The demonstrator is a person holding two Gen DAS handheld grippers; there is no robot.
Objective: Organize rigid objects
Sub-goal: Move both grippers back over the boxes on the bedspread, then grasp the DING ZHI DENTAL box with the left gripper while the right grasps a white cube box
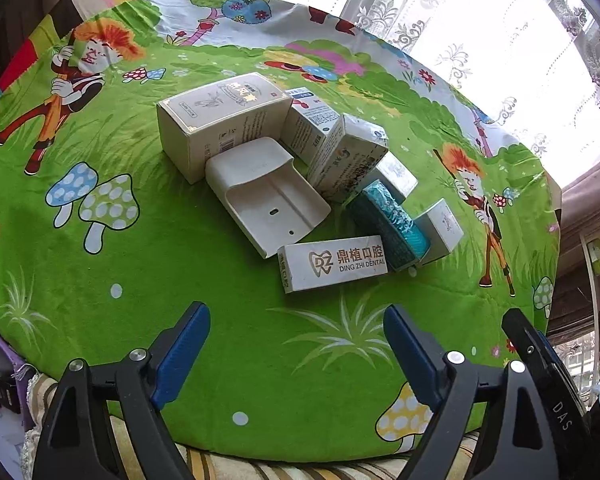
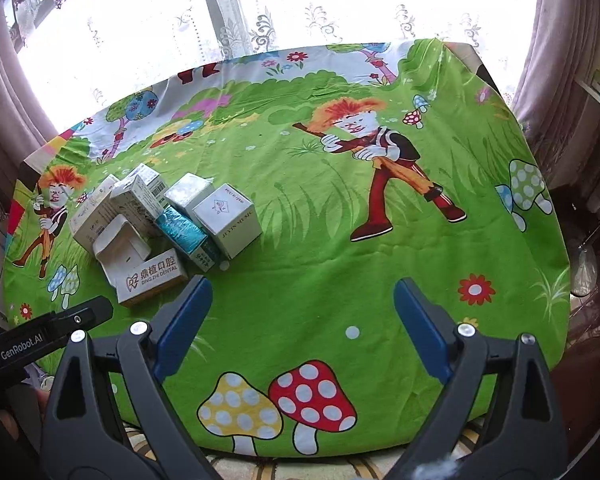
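A cluster of boxes lies on the green cartoon cloth (image 1: pixel 112 360). In it are a large cream box (image 1: pixel 220 120), a white plastic holder (image 1: pixel 266 196), a long white dental box (image 1: pixel 334 262), a teal packet (image 1: pixel 392 220) and a small white box (image 1: pixel 440 226). My left gripper (image 1: pixel 296 312) is open and empty, just short of the dental box. In the right wrist view the same cluster sits at the left, with the dental box (image 2: pixel 152 276) nearest. My right gripper (image 2: pixel 303 284) hangs open and empty over bare cloth to the right of the cluster.
More small boxes (image 1: pixel 348 152) lean on each other behind the holder. The table's near edge shows striped fabric (image 1: pixel 260 468). Lace curtains and a bright window (image 2: pixel 300 8) stand behind the table. Green cloth (image 2: pixel 380 260) stretches right of the cluster.
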